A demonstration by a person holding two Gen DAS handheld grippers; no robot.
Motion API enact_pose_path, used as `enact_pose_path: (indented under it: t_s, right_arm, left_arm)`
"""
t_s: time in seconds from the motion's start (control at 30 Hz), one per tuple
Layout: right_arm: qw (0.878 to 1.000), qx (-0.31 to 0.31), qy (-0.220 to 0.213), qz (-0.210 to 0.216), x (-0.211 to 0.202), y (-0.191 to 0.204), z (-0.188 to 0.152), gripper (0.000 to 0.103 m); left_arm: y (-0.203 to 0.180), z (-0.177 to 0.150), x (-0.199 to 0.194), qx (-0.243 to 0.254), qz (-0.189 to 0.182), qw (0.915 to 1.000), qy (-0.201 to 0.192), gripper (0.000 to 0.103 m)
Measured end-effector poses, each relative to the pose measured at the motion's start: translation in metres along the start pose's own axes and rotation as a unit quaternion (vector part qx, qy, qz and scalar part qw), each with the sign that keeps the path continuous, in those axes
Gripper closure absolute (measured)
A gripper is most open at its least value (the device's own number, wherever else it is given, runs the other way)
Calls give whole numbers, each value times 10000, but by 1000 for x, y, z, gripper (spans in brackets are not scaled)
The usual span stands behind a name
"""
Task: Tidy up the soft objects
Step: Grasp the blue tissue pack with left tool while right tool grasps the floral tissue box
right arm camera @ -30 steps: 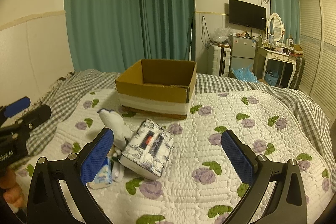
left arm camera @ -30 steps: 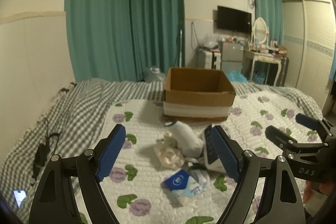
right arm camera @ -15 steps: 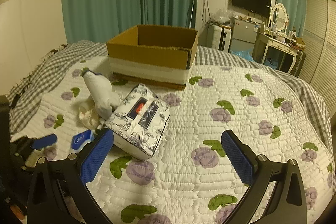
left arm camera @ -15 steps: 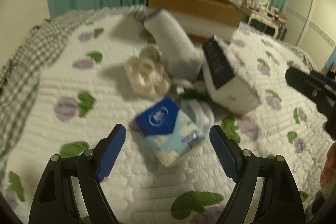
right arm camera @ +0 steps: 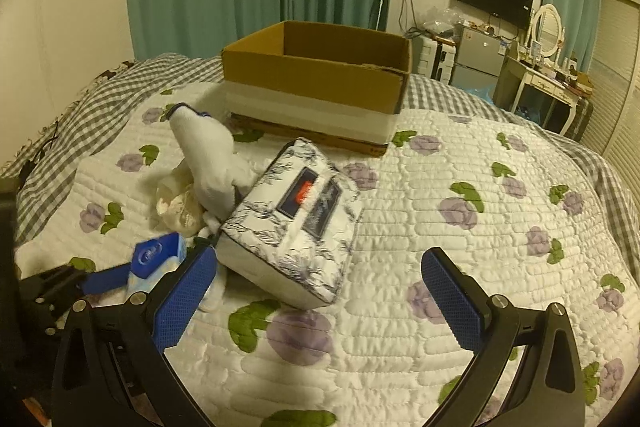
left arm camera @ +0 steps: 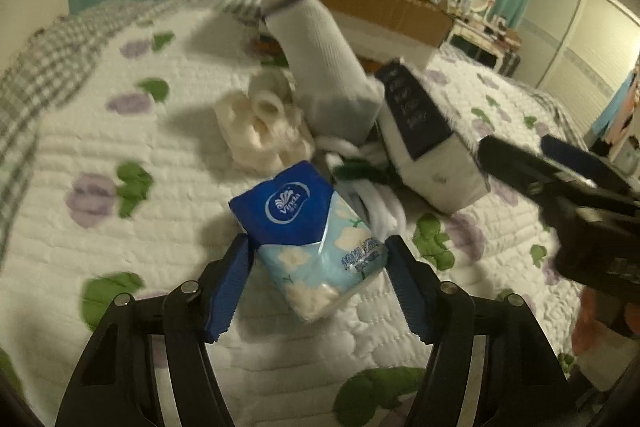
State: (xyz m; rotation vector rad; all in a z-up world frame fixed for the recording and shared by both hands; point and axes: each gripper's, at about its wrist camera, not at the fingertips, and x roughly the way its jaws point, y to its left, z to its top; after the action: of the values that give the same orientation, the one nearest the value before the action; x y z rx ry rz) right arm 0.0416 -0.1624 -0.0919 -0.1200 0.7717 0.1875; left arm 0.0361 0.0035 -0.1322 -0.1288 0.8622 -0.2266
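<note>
A blue and light-blue tissue pack (left arm camera: pixel 312 235) lies on the quilted bed, and it also shows in the right wrist view (right arm camera: pixel 154 259). My left gripper (left arm camera: pixel 318 259) is low over it with a blue pad on each side of the pack; the jaws are narrowed around it, and contact is unclear. Beyond lie a cream sock bundle (left arm camera: pixel 260 123), a grey-white sock (left arm camera: pixel 324 67), white cords (left arm camera: pixel 372 199) and a floral tissue pack (right arm camera: pixel 296 223). My right gripper (right arm camera: pixel 320 291) is open and empty just in front of the floral pack.
An open cardboard box (right arm camera: pixel 320 83) stands on the bed behind the pile. The flower-print quilt (right arm camera: pixel 480 227) stretches to the right. A checked blanket (right arm camera: pixel 80 115) lies on the left. A dresser with mirror (right arm camera: pixel 544 67) stands at the far right.
My left gripper has dropped and moved forward onto the blue tissue pack, and its jaws have narrowed around it. My right gripper has moved closer to the floral pack and stays open.
</note>
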Motion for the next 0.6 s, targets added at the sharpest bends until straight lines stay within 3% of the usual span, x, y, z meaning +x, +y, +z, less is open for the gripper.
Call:
enact_pose_path:
  t_s: [0.3,0.47,0.6]
  right_arm:
    - [9994,260,96,199,21,10,3,0]
    - [9973,717,117,99,38,4,8,0]
    - [9937,1046,382,81,58,-3,7,0]
  left_arm:
    - [32,18,-17,53,509,9977,-436,37]
    - [41,21,-12,-22,477,9980,-413,37]
    - [40,18,-9,-9,487,9982,-355,37]
